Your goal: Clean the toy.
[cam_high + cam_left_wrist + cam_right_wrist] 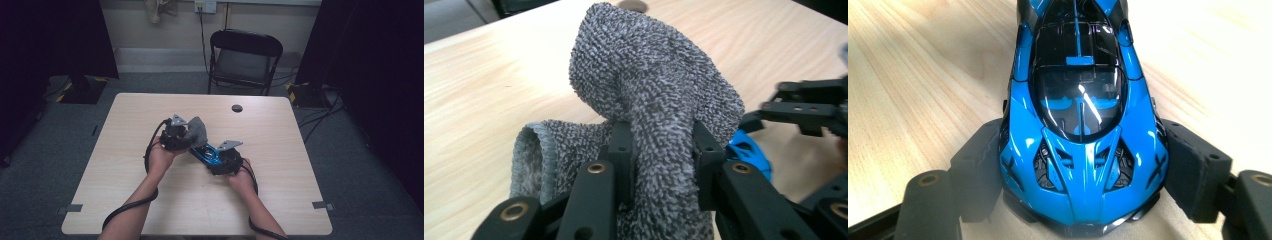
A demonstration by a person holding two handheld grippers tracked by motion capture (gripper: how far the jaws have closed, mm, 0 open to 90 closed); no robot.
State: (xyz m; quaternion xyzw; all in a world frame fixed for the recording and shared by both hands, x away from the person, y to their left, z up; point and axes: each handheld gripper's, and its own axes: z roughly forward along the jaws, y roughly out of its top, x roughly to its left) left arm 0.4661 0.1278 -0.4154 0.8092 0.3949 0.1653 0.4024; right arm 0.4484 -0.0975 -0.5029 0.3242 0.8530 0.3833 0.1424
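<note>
Pale wood desk (pixel 125 195) stands before a black folding chair (pixel 244 60). At left, the left gripper (pixel 659 145) clamps a grey terry cloth (pixel 654 85), held above the desk. Just beside it, the right gripper (pixel 1083 175) pinches a blue toy car (pixel 1080 115) by its nose.

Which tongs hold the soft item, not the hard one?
The left tongs: they pinch a grey terry cloth. The right tongs clamp a blue toy car by its sides.

No readable text or labels.
</note>
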